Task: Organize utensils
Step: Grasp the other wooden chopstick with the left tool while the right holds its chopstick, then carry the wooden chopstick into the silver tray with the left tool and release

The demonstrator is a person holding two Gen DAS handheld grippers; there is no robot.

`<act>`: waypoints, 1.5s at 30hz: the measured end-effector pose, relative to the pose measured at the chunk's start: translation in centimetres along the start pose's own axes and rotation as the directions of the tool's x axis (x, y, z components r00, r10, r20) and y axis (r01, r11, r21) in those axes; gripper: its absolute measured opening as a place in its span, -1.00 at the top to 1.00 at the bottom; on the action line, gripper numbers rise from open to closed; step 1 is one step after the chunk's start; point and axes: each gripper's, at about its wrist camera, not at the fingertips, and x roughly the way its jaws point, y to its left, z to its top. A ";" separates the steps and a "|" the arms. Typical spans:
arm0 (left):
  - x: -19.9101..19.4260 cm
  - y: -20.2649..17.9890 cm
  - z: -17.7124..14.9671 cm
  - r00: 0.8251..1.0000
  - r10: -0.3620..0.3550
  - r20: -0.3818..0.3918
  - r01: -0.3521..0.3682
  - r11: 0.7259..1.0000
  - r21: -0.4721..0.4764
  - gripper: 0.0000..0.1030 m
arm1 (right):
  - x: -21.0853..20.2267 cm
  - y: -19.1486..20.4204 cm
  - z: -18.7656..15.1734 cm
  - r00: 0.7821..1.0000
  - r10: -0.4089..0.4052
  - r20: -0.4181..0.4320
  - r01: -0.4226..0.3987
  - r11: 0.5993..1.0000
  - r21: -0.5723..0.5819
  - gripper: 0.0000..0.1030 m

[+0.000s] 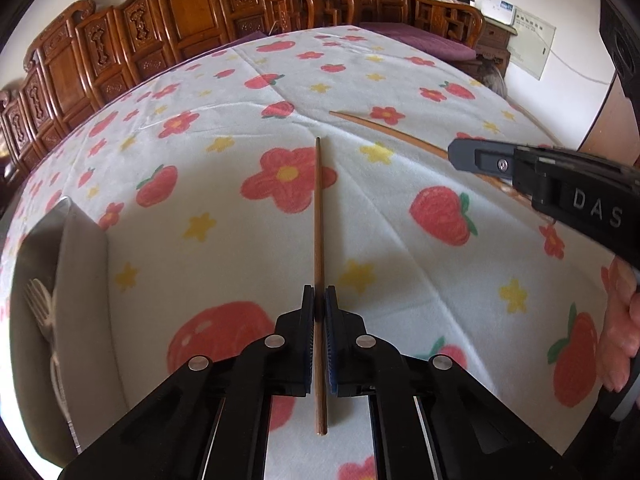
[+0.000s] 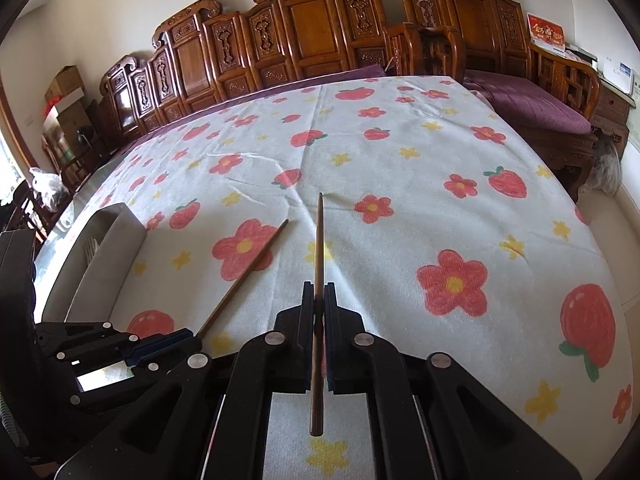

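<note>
Left tongs [image 1: 319, 300] pinching chopstick [image 1: 319, 216], long axis pointing straight ahead. Right tongs [image 2: 319, 300] pinching second chopstick [image 2: 319, 240] likewise. Utensil tray [image 1: 80, 280] holding fork [image 1: 40, 304], lying left on counter [image 1: 400, 240], nearer left hand.

Wooden chopsticks [image 1: 319, 216], fuzzy matt tablecloth [image 1: 224, 128], glossy carved wood chairs [image 2: 304, 44].

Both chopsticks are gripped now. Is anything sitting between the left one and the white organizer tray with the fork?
Nothing visible does. The left hand-held gripper is shut on its chopstick, and only bare flowered tablecloth lies between it and the white tray at the left. The right hand-held gripper, with the other chopstick, is on the far side.
</note>
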 end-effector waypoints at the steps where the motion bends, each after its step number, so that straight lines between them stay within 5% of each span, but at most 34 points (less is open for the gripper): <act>1: -0.5 0.2 -0.2 1.000 0.004 0.005 -0.004 1.000 0.001 0.92 | -0.1 0.3 0.0 1.000 0.000 0.003 0.000 1.000 -0.007 0.89; 32: -11.0 9.6 -3.4 0.986 0.121 0.115 -0.103 0.982 -0.157 0.92 | -4.2 9.4 -0.2 0.988 0.132 0.083 -0.114 0.976 -0.185 0.89; 45: -10.5 16.3 -5.5 0.985 0.151 0.087 -0.126 0.960 -0.248 0.92 | -4.0 11.7 -1.0 0.986 0.156 0.055 -0.137 0.958 -0.250 0.89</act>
